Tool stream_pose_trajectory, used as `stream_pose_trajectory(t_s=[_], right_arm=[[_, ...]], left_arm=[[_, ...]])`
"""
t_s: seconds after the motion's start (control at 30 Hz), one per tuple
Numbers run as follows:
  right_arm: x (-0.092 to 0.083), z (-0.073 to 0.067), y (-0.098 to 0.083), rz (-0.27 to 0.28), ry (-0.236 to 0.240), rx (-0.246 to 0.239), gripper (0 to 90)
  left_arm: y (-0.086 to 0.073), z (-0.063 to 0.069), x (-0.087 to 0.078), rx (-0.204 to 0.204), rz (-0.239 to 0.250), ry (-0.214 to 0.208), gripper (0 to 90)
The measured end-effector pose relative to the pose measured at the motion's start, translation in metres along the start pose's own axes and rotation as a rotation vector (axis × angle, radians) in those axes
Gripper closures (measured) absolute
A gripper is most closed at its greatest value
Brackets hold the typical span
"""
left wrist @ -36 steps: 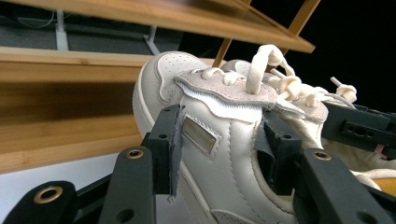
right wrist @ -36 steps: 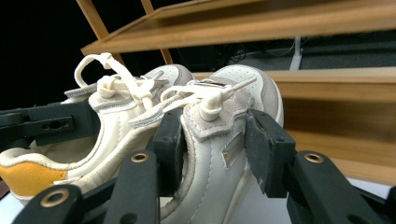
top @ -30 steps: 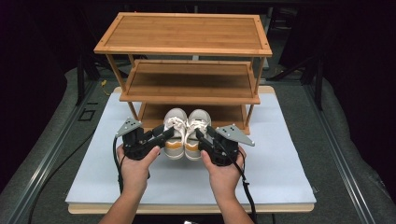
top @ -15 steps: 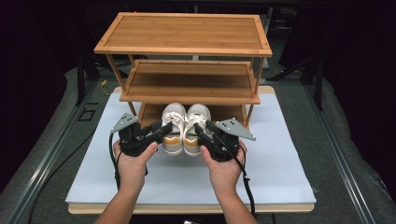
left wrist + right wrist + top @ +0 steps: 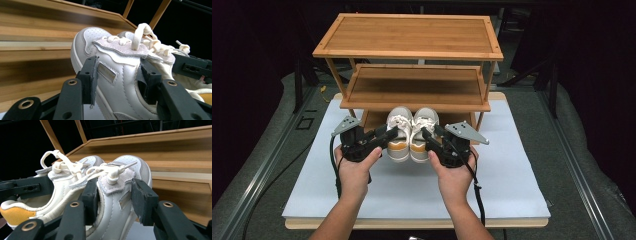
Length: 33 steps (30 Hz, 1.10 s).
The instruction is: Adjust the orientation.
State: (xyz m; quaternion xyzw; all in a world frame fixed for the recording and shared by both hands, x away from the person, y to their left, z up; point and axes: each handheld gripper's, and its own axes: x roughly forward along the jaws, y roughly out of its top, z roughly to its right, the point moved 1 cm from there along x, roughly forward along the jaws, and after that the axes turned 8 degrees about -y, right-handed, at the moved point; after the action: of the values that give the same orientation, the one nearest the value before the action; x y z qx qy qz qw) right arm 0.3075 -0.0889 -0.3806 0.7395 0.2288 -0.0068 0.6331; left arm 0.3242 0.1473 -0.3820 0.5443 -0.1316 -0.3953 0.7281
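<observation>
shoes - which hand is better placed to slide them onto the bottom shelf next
Neither clearly; probably both together. The left gripper clamps the left shoe and the right gripper clamps the right shoe, side by side, toes at the rack. Each is level with its own shoe.

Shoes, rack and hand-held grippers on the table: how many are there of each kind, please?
White leather sneakers with yellow heels: 2, the left sneaker and the right sneaker
Three-tier brown wooden shoe rack: 1
Black hand-held grippers: 2, the left hand-held gripper and the right hand-held gripper
Total: 5
</observation>
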Motion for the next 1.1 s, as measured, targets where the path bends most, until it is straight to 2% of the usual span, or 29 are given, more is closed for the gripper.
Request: stream_pose_trajectory(t_s=[0.27, 0.43, 0.63, 0.77, 1.1], right_arm=[[0.004, 0.002, 0.010, -0.007, 0.001, 0.000, 58.0], [0.011, 0.005, 0.015, -0.008, 0.008, 0.008, 58.0], [0.017, 0.005, 0.022, -0.015, 0.003, -0.010, 58.1], [0.022, 0.004, 0.028, -0.018, -0.007, -0.041, 58.1], [0.033, 0.007, 0.043, -0.010, -0.013, -0.047, 58.1]], left_arm=[[0.010, -0.001, 0.005, 0.012, 0.006, 0.006, 55.8], [0.015, -0.006, 0.010, -0.001, 0.007, 0.004, 55.8], [0.022, -0.010, 0.014, 0.000, 0.012, 0.004, 55.8], [0.027, -0.012, 0.018, 0.007, 0.019, 0.010, 55.9], [0.043, -0.017, 0.028, 0.016, 0.021, 0.012, 56.0]])
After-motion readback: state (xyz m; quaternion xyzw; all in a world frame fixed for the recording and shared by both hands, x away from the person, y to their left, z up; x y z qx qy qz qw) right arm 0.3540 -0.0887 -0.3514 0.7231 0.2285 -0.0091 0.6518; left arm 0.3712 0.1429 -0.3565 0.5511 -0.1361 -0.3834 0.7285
